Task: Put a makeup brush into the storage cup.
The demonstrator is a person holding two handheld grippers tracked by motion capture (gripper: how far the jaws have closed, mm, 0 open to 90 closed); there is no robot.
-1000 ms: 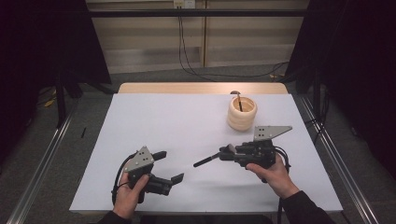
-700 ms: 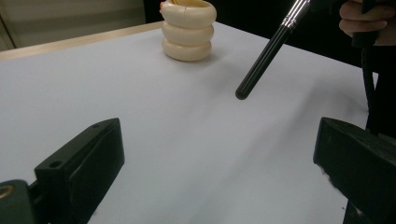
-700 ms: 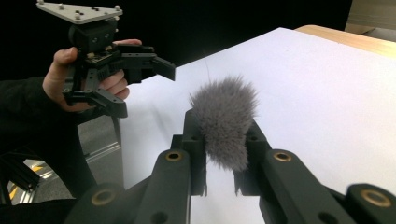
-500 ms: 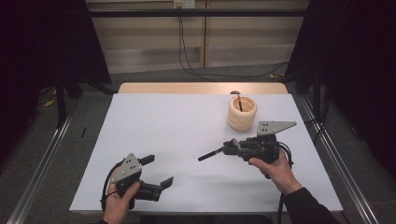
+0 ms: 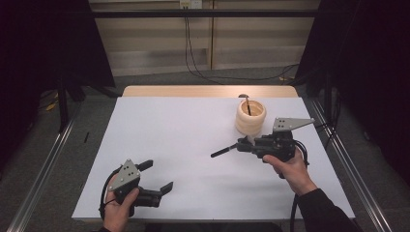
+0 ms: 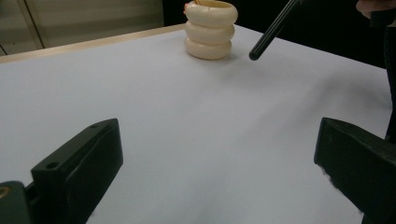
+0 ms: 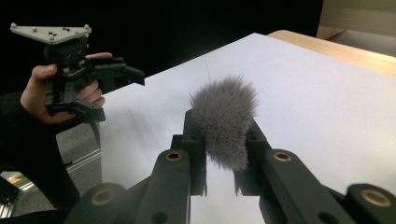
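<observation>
High view: the right gripper (image 5: 244, 145) hangs above the white-covered bench (image 5: 183, 135), its jaws clenched on a makeup brush (image 5: 227, 150) whose thin black handle juts out level toward the bench's middle. Gripped at the bristle end, the handle is the free end, which looks suited to dropping it handle-first into the cream holder (image 5: 251, 117) just beyond the gripper. That holder is a stack of three rounded rings, matte and smooth, with another dark-handled brush (image 5: 246, 102) already standing in it. The left gripper (image 5: 158, 177) sits low near the bench's front edge, well apart from the brush and holder, jaws released and nothing between them; it seems to be waiting out of the way.

Left gripper view: the two blocky black jaws stand wide over bare white sheet. Farther off are the ringed holder (image 6: 209, 29) and the glossy round tip of the brush handle (image 6: 272, 31), which slants in the air just beside the holder without touching it.

Right gripper view: the jaws squeeze a soft grey tuft of bristles (image 7: 226, 119), fluffy and domed, which bulges out above the pads. Beyond, a hand holds the left gripper (image 7: 119, 88), with its grey three-cornered plate on top.
</observation>
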